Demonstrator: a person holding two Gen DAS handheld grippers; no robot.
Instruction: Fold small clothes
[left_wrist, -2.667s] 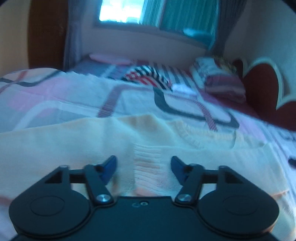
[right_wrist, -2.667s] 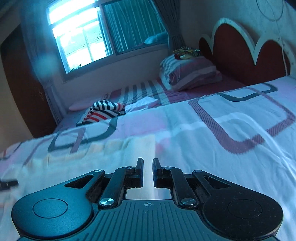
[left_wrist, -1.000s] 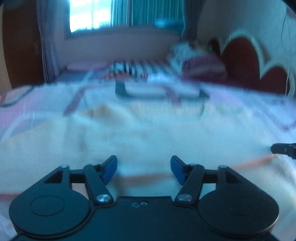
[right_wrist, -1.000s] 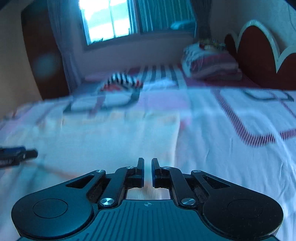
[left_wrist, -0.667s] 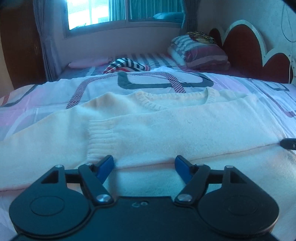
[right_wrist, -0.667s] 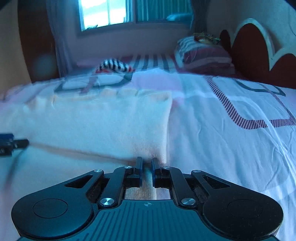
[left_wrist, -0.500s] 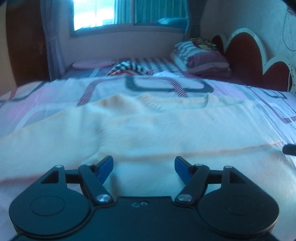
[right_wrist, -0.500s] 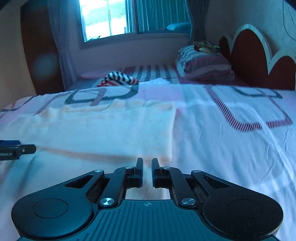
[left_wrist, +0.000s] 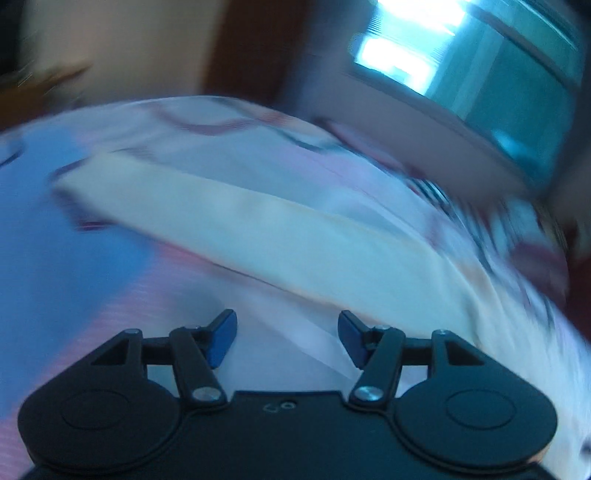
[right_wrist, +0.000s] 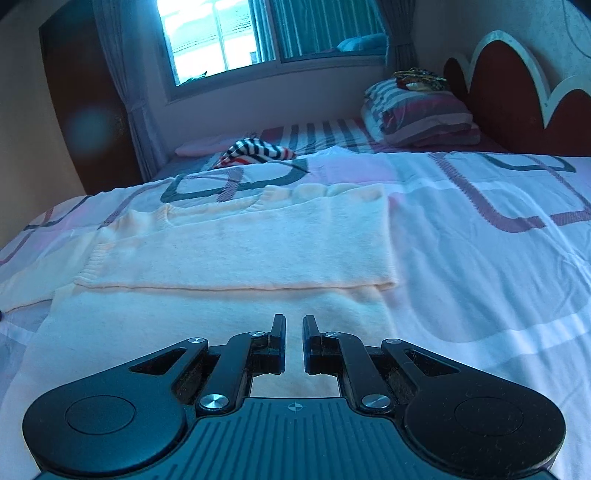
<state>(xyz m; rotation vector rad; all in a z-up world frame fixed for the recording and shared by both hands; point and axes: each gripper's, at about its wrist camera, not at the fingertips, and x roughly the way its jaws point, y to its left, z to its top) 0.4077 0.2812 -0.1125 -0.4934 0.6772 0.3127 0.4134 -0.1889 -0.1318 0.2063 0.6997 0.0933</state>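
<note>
One cream knit sweater (right_wrist: 236, 236) flat on bedspread (right_wrist: 480, 236), sleeve folded across.

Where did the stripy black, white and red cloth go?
In the right wrist view the striped cloth lies far up the bed, below the window, beyond the cream sweater and left of the pillows.

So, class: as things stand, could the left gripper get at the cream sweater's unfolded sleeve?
Probably yes: the left gripper, jaws closing and empty, faces the sleeve across bare bedsheet; nothing lies between.
</note>
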